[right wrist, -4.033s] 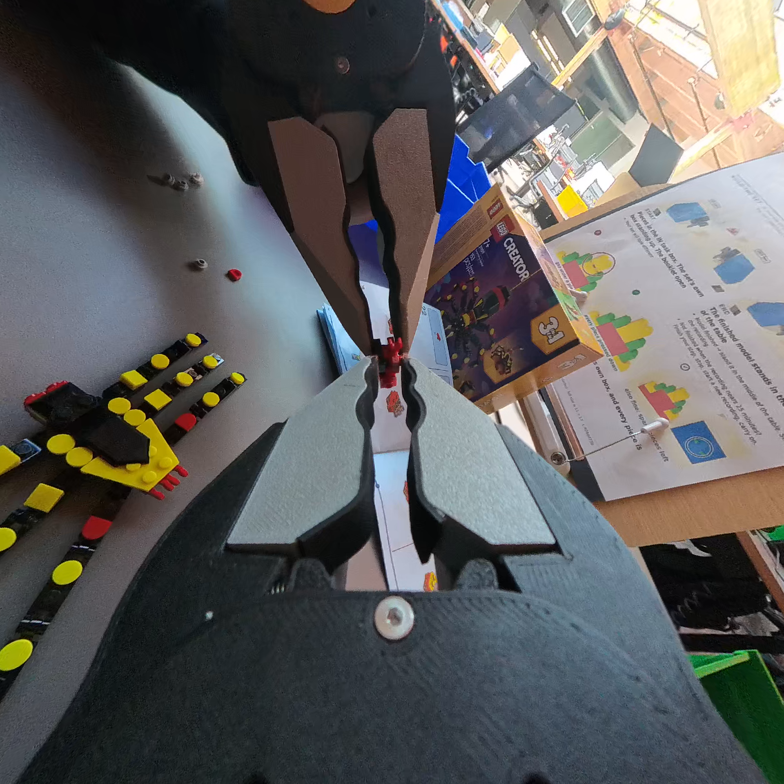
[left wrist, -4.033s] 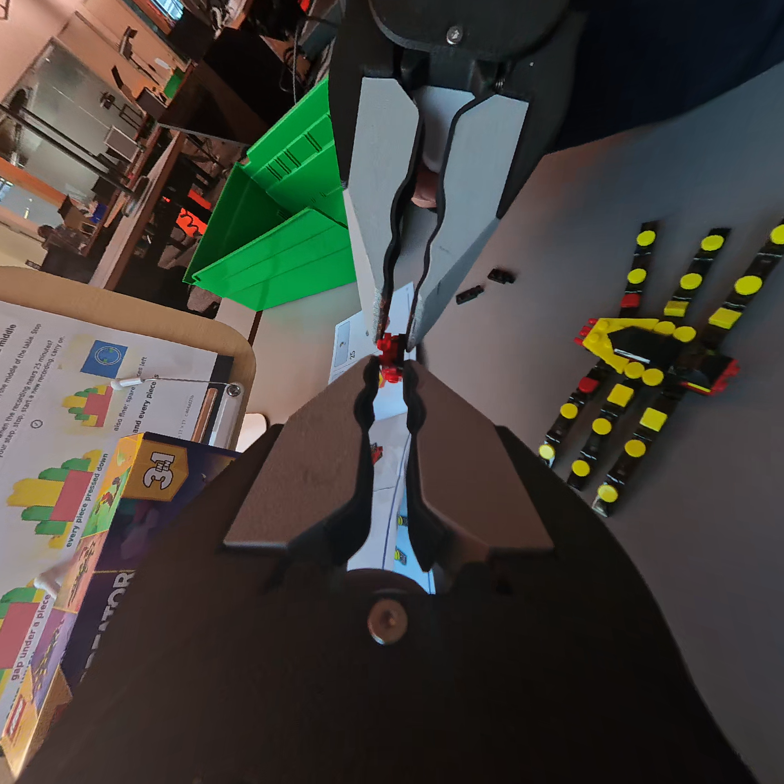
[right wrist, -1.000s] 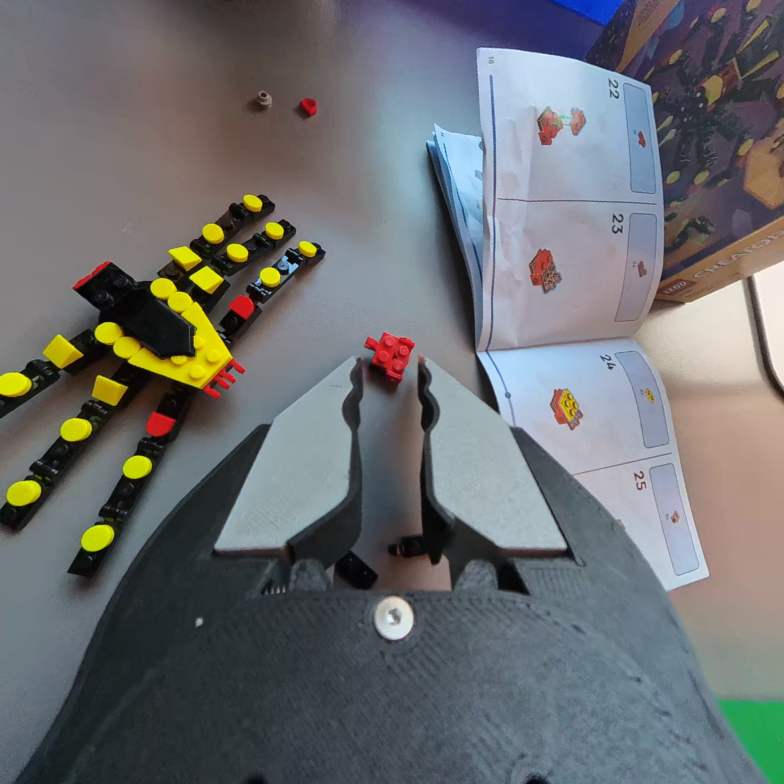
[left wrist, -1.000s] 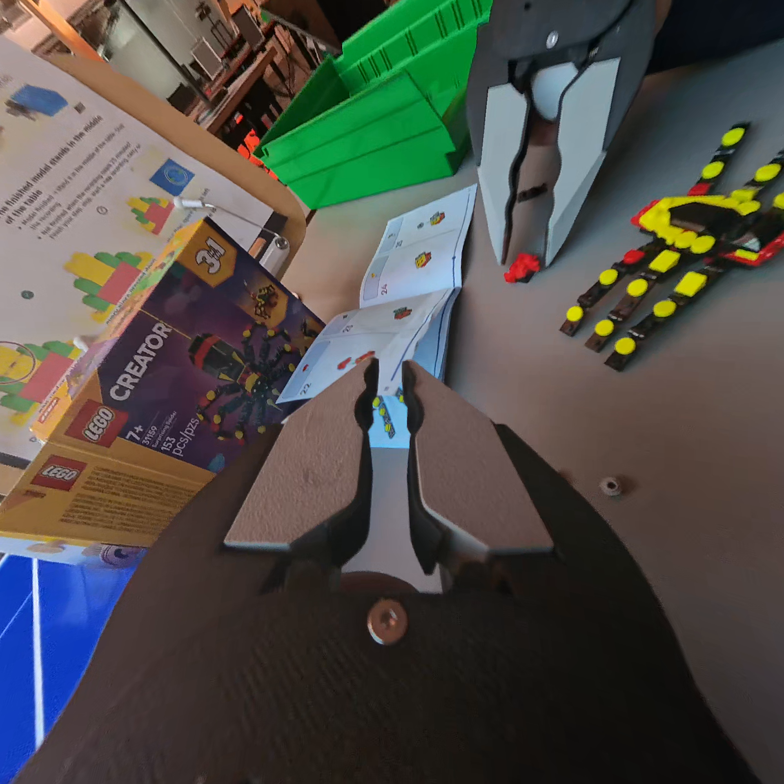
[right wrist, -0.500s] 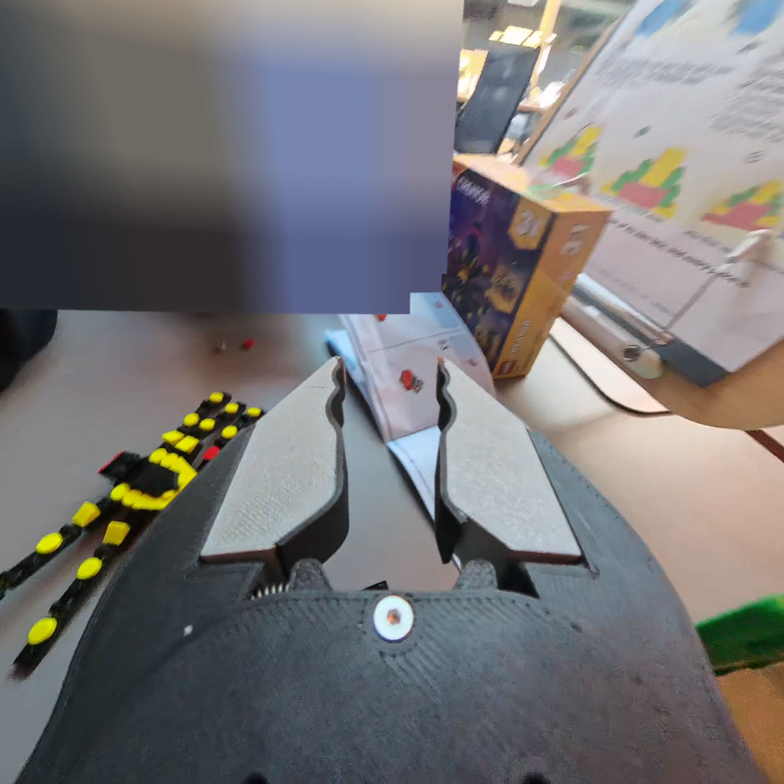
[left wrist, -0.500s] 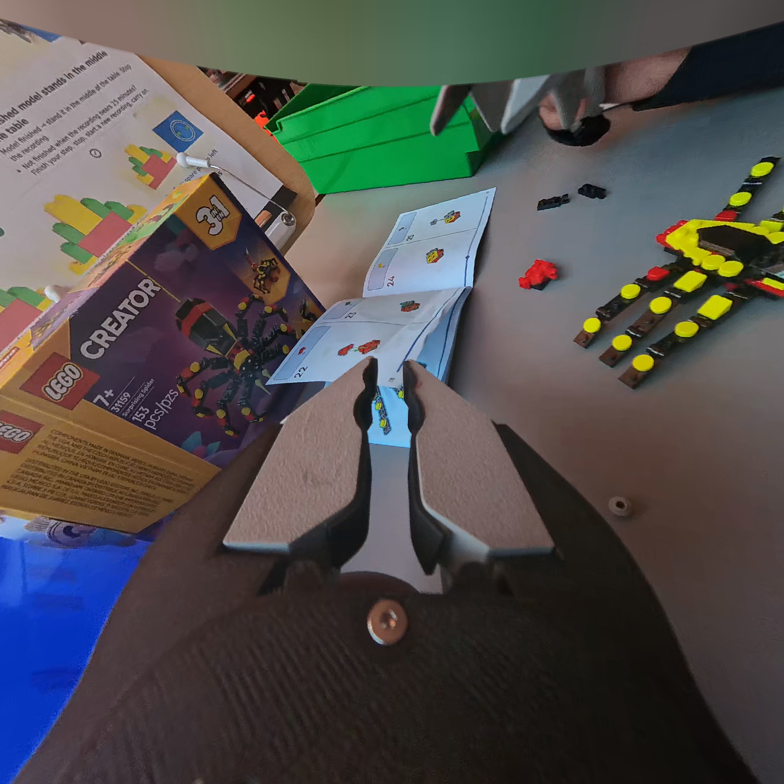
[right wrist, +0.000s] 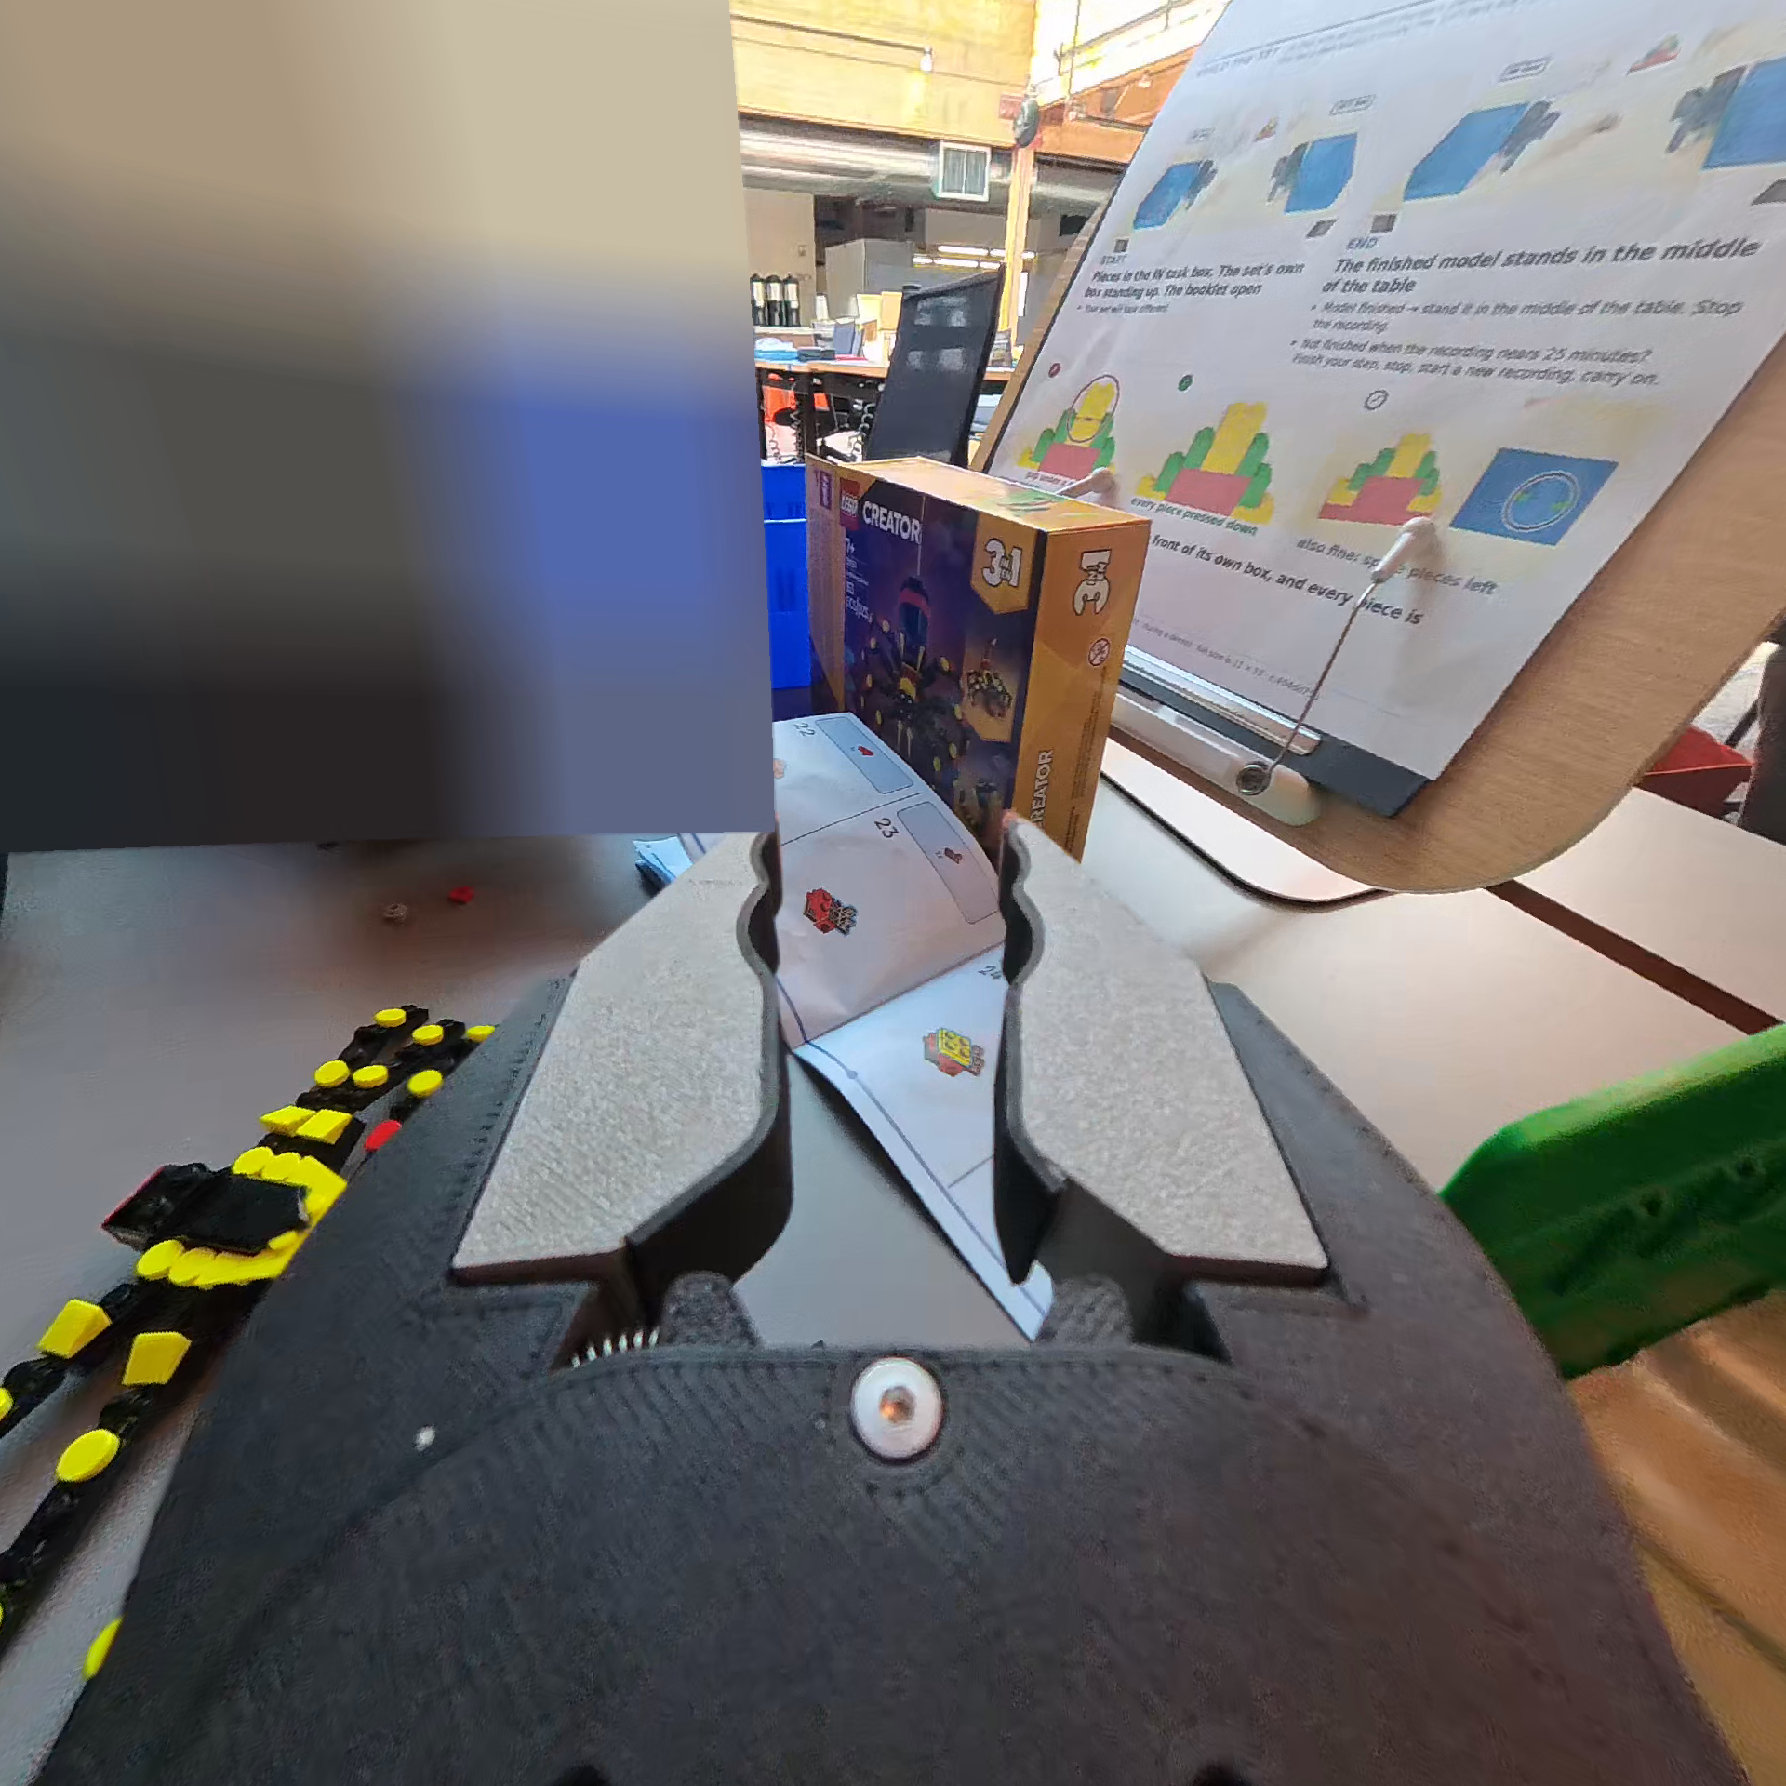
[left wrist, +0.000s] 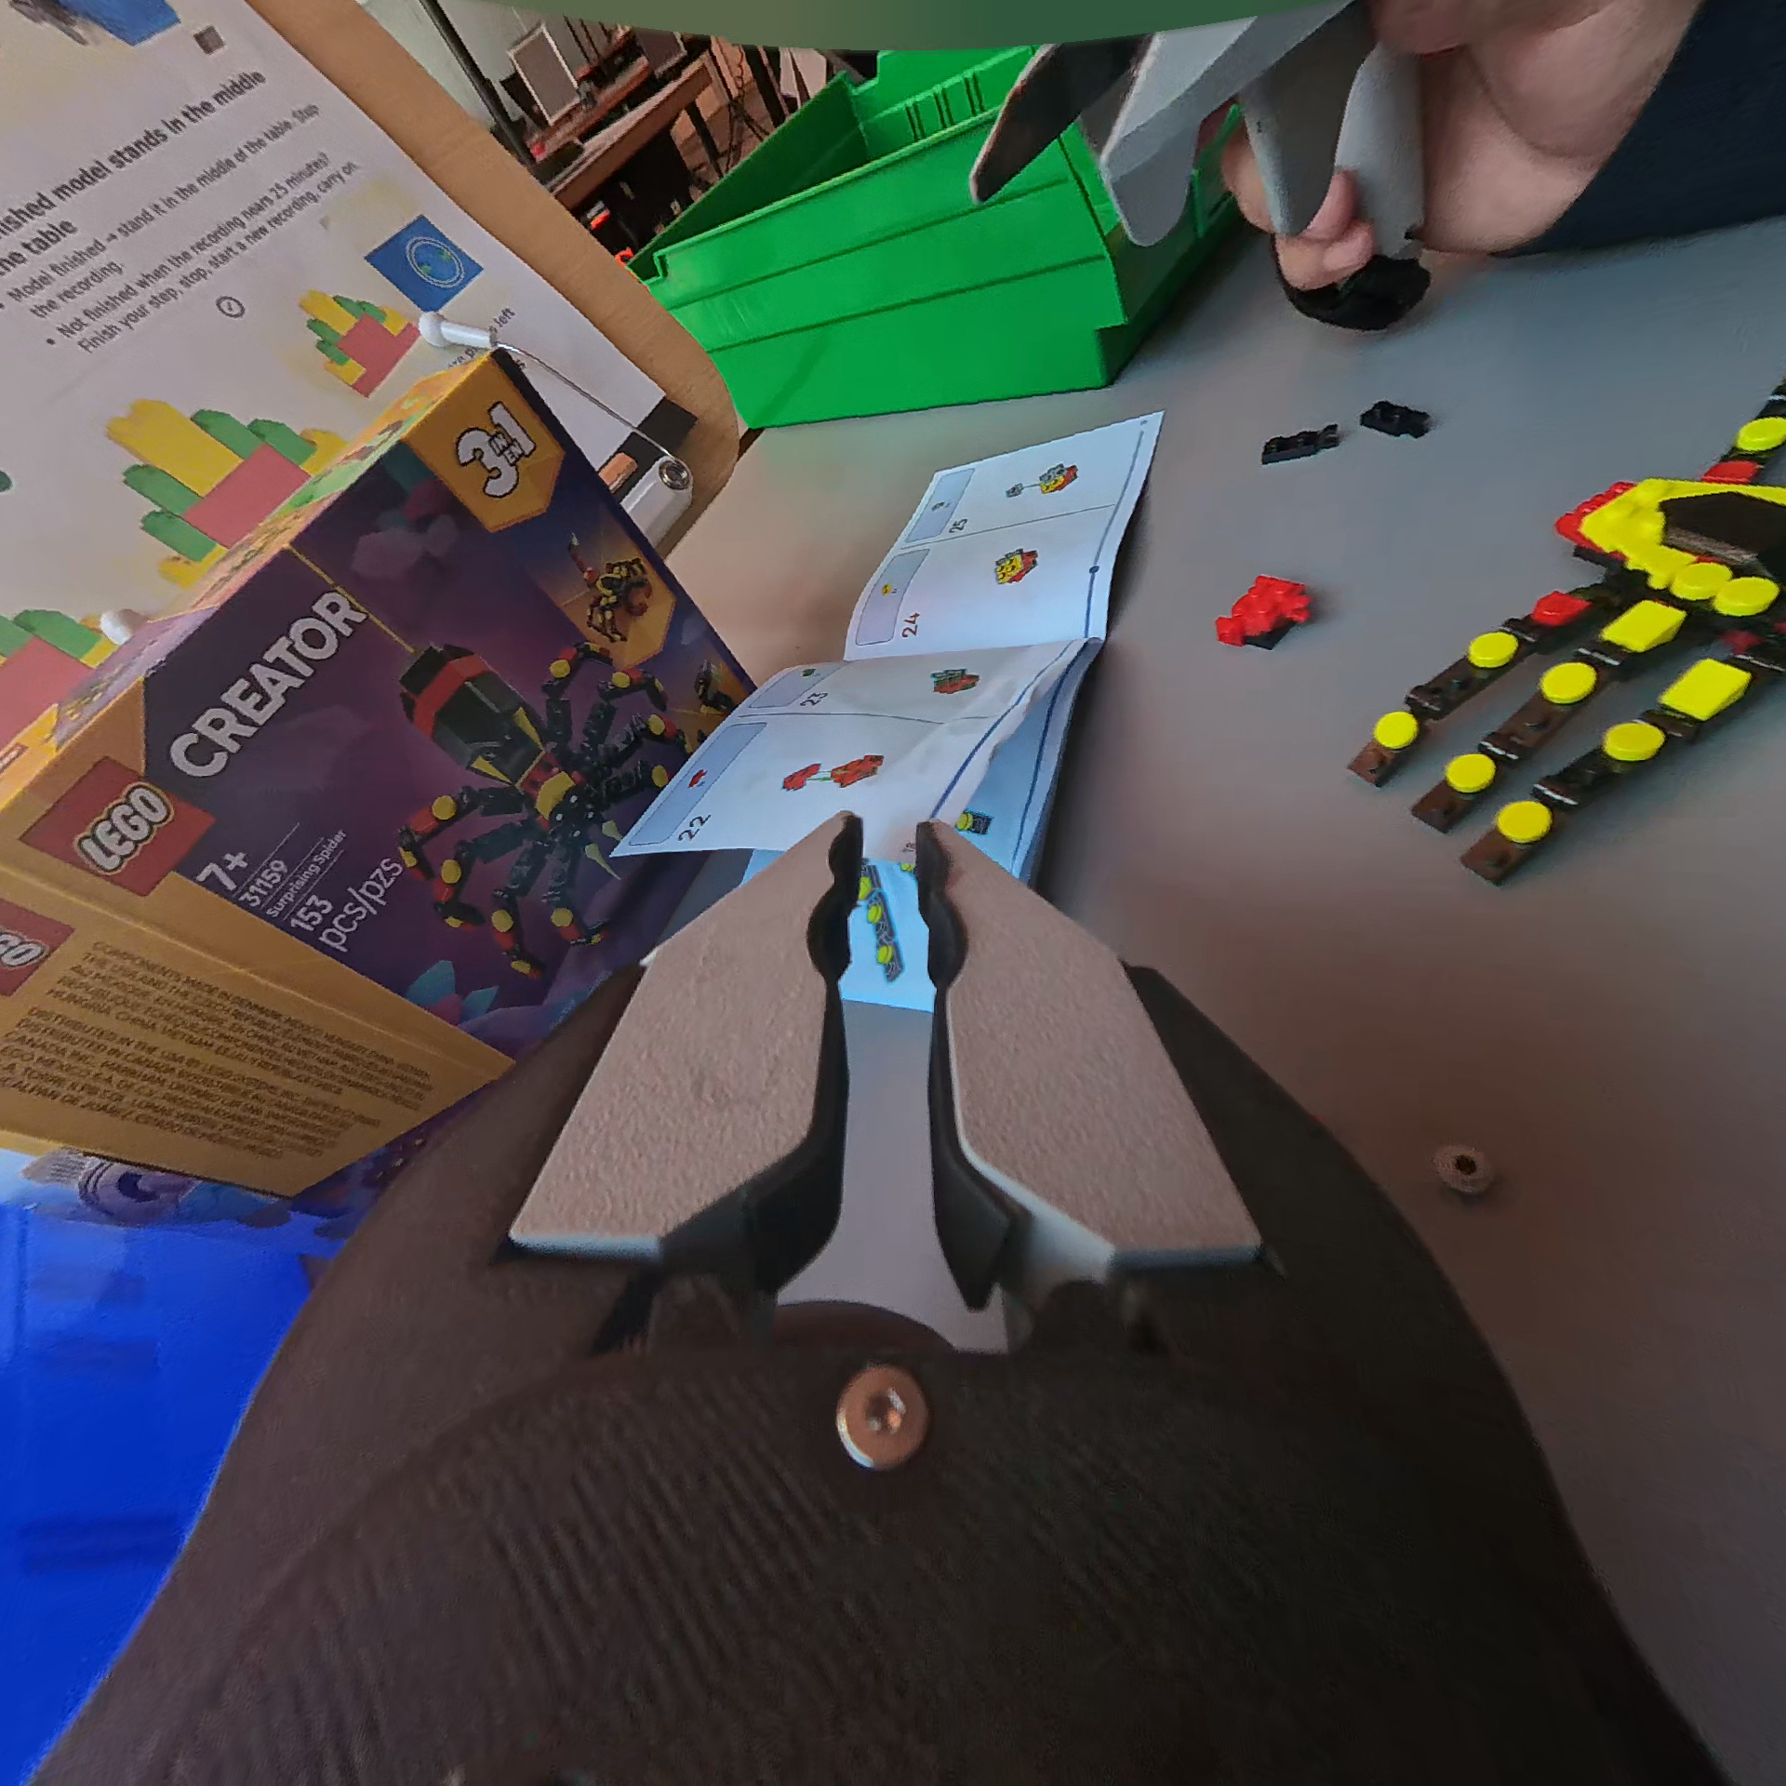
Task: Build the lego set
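A small red brick assembly [left wrist: 1261, 611] lies on the grey table between the open booklet [left wrist: 966, 619] and the black-and-yellow spider model [left wrist: 1643, 628]. My left gripper [left wrist: 884, 836] is nearly shut with nothing in it, hovering over the booklet's near edge. My right gripper [right wrist: 887, 850] is open and empty, raised and facing the booklet [right wrist: 899, 966] and the set's box [right wrist: 976, 619]. It also shows in the left wrist view [left wrist: 1111, 126], held by a hand [left wrist: 1508, 116] at the far side. The model [right wrist: 222, 1218] lies left of it. The red assembly is hidden in the right wrist view.
The set's box [left wrist: 338, 754] stands at the left before a tilted instruction board [left wrist: 193, 242]. Green bins [left wrist: 918, 280] sit at the back, a blue bin [left wrist: 97, 1401] near left. Two black pieces [left wrist: 1300, 445] and a grey stud [left wrist: 1462, 1165] lie loose.
Four seconds ago both grippers gripped the red assembly between them. The right gripper then set it on the table, opened, and has since lifted away and tilted up. The left gripper drew back.
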The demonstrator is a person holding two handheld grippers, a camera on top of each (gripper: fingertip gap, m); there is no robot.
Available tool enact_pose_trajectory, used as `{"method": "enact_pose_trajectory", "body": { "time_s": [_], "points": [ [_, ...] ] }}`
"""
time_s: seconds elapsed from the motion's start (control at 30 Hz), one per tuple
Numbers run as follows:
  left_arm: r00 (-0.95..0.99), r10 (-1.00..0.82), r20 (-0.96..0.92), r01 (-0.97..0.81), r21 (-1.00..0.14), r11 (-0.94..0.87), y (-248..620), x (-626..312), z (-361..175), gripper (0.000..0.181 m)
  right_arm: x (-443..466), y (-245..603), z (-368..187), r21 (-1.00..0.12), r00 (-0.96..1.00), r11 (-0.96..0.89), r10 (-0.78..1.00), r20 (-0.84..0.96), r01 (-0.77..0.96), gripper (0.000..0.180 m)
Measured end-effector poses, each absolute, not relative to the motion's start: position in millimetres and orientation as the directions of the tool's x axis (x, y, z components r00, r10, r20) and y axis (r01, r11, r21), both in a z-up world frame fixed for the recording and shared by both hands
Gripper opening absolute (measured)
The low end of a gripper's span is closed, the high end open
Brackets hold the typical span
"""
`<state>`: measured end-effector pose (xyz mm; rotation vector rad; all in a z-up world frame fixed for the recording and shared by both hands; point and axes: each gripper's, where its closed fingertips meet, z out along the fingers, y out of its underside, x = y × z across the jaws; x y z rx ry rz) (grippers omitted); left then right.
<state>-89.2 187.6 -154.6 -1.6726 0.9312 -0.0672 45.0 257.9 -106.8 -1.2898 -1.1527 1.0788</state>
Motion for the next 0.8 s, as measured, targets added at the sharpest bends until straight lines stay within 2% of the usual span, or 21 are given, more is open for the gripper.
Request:
{"method": "enact_pose_trajectory", "body": {
  "time_s": [0.8],
  "points": [
    [0.718,-0.572,-0.397,-0.509,-0.86,-0.042,193.2,-100.9,-152.0,0.008,42.8,264.7,-114.5,-0.997,0.125,-0.054,0.991,-0.047,0.056,0.035]
  ]
}}
